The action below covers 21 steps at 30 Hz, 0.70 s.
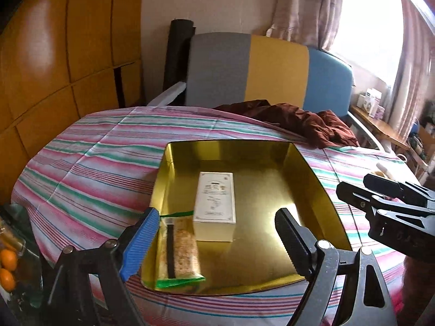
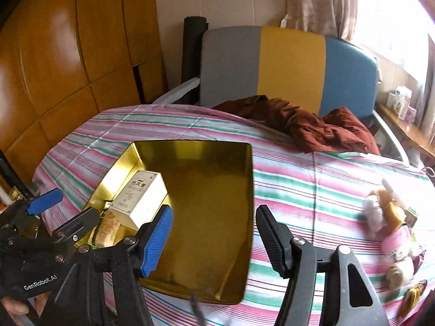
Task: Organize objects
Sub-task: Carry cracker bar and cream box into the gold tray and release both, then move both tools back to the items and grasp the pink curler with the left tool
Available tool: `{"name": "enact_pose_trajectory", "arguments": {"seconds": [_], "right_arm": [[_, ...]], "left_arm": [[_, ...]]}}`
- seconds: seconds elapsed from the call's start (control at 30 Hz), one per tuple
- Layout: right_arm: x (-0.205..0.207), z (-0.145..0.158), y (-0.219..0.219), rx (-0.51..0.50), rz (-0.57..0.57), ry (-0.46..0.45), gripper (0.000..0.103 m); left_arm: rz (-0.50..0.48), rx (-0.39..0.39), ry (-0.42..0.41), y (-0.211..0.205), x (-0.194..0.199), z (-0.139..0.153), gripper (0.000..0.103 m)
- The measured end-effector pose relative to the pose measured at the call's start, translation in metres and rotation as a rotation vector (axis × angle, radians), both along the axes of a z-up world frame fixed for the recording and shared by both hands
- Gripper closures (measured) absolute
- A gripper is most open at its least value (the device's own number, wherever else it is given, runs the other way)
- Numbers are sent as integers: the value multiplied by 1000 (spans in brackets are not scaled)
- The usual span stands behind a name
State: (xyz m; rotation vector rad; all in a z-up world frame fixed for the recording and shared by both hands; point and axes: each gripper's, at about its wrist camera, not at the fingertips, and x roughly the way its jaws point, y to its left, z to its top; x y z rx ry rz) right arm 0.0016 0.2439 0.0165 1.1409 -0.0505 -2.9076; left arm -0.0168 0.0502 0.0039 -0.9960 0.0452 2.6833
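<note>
Now both grippers hover over the bed (image 1: 89, 163), each with jaws spread and holding nothing. The left gripper (image 1: 217, 233) hangs above the near edge of the gold tray (image 1: 312, 179), which lies on the striped sheet. Inside the tray a white box (image 1: 214, 201) lies flat, and a snack bag (image 1: 176, 250) rests just beside it at the tray's near left corner. The right gripper (image 2: 214, 239) straddles the tray's right rim. Small toys (image 2: 391, 225) lie on the sheet well to the right, apart from the tray.
</note>
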Motion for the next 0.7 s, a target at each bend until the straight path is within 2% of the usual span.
{"name": "enact_pose_trajectory", "arguments": {"seconds": [0.27, 0.37, 0.7], "right_arm": [[9, -3, 25, 6, -64, 8, 38], [13, -3, 38, -3, -90, 14, 31], [32, -2, 91, -20, -219, 17, 30]], "left_arm": [[-51, -14, -4, 21, 6, 0, 16], [-68, -19, -3, 27, 9, 1, 15], [-129, -21, -2, 47, 13, 3, 14]]}}
